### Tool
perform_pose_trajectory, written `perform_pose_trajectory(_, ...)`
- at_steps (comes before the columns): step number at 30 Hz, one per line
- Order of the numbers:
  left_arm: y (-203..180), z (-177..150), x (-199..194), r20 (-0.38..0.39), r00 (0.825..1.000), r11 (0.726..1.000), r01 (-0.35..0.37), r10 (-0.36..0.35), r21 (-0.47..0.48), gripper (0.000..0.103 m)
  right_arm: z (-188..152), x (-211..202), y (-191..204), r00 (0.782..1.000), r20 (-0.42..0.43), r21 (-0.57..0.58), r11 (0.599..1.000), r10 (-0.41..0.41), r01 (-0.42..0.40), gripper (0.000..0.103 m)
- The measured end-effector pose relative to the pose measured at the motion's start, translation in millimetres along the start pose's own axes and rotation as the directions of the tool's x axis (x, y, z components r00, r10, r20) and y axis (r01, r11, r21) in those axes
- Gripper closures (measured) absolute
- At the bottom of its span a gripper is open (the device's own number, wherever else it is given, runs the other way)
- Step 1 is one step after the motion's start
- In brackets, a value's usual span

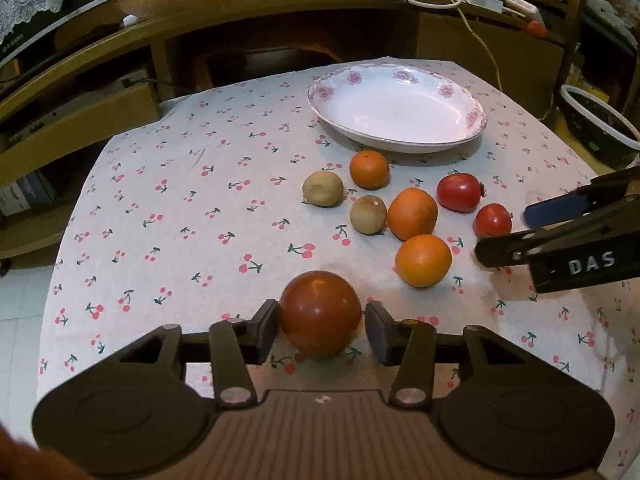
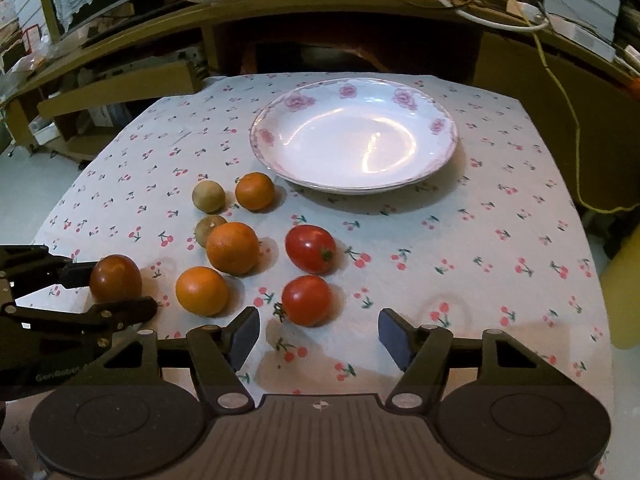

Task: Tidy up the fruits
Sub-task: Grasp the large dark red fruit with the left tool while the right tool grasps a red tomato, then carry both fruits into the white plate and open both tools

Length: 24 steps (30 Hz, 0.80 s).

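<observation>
Closest to the lens, a dark red tomato (image 1: 320, 314) sat between the fingers of the left gripper (image 1: 321, 326), whose pads flanked it on both sides; whether they were clenched on it or only touching could not be told, though the fruit seemed to rest on the cloth. This looked like the first pick, likely bound for the empty floral plate (image 1: 400, 76) well beyond the fingertips. The right gripper (image 2: 318, 334) hung released, jaws wide, with a bright red tomato (image 2: 307, 300) just ahead of its fingertips, probably next in line. Further ahead lay another red tomato (image 2: 311, 249), three oranges (image 2: 233, 247) and two brownish round fruits (image 2: 208, 197), all loose and off the plate. The surface was a white cherry-print tablecloth (image 1: 180, 200); behind it stood a cluttered wooden shelf (image 1: 280, 8) with cables and a fruit basket.
</observation>
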<state>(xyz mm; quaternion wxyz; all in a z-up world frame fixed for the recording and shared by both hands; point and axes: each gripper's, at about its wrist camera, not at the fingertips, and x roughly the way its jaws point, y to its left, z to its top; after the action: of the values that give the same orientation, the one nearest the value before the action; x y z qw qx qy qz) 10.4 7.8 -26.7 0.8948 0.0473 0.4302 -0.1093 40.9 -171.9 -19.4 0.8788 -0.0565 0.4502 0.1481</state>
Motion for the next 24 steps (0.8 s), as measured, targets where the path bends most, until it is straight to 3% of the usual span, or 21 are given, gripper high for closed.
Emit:
perform_pose_trajectory(4,-2,1,0,0.0,1.0,1.0,-0.002,0.002,0.004,0.051,2,5,2,1.0,-0.01,-0.01,1.0,-0.01,0.01,0.046)
perform_pose_trajectory(9,-2,3,1,0.0,1.0,1.0,-0.005,0.005,0.006,0.058,3,4,3,1.0,-0.012,-0.016,1.0,-0.013,0.013,0.074)
perform_pose_trajectory(13,0,5,1,-0.008,1.0,1.0,0.0,0.0,-0.01,0.058,2,1,3,1.0,-0.024,-0.008,1.0,-0.002,0.002,0.084)
perform_pose_trajectory(15,0,6,1,-0.013,1.0,1.0,0.003,-0.003,-0.017,0.058,0,-1,1,1.0,-0.029,0.003,1.0,0.01,-0.01,0.096)
perform_pose_trajectory(24,-4,6,2,-0.014,1.0,1.0,-0.002,0.002,-0.002,0.058,-3,-4,0,0.999,-0.028,-0.001,0.999,0.035,-0.035,0.098)
